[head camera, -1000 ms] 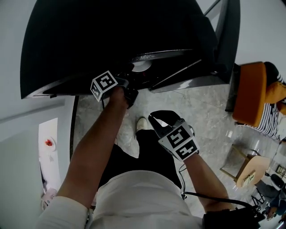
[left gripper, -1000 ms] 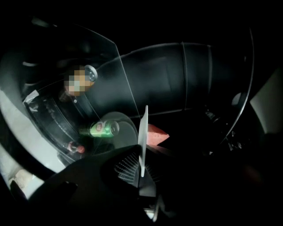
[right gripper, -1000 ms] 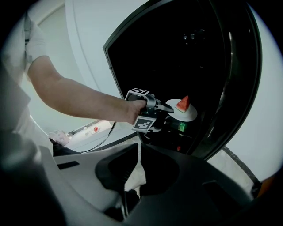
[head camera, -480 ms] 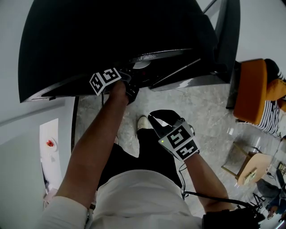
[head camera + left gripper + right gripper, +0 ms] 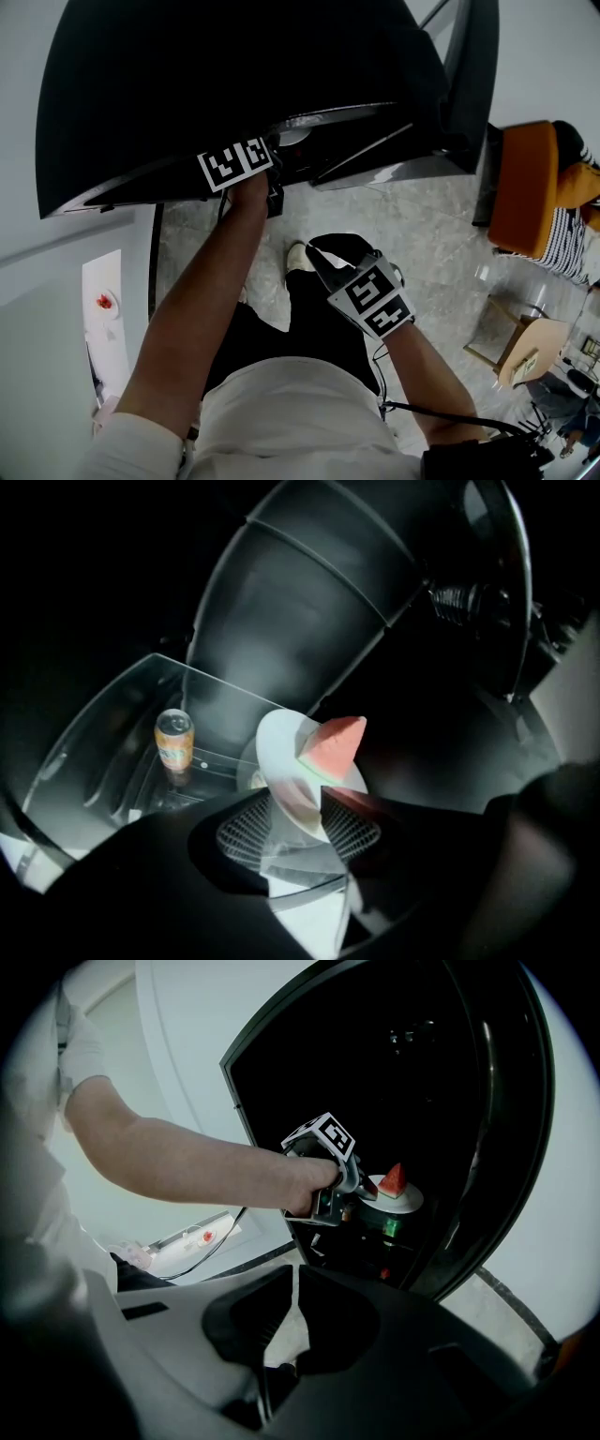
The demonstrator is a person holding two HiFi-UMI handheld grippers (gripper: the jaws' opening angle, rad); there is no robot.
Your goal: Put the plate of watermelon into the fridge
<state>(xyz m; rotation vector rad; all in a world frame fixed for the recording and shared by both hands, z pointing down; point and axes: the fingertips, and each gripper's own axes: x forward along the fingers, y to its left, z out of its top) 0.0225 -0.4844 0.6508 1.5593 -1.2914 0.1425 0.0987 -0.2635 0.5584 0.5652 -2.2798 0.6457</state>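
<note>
We see left hand-held gripper (image 5: 300, 832) jaws just opening wide, plate (image 5: 281, 761) with watermelon (image 5: 336, 745) between them; right hand-held gripper (image 5: 295, 1274) closed, empty.

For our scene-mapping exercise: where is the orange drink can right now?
In the left gripper view, the orange can stands upright inside the dark fridge, left of the white plate holding the watermelon wedge.

In the dark fridge (image 5: 403, 1082), a glass shelf (image 5: 202, 700) carries a white plate (image 5: 281, 766) w/ a watermelon wedge (image 5: 336, 745). An orange can (image 5: 174, 742) stands upright left of the plate, prob. on a lower level under the glass. Outside, at left, a white worktop (image 5: 112, 349) holds a small dish (image 5: 103, 302) w/ sth red.
</note>
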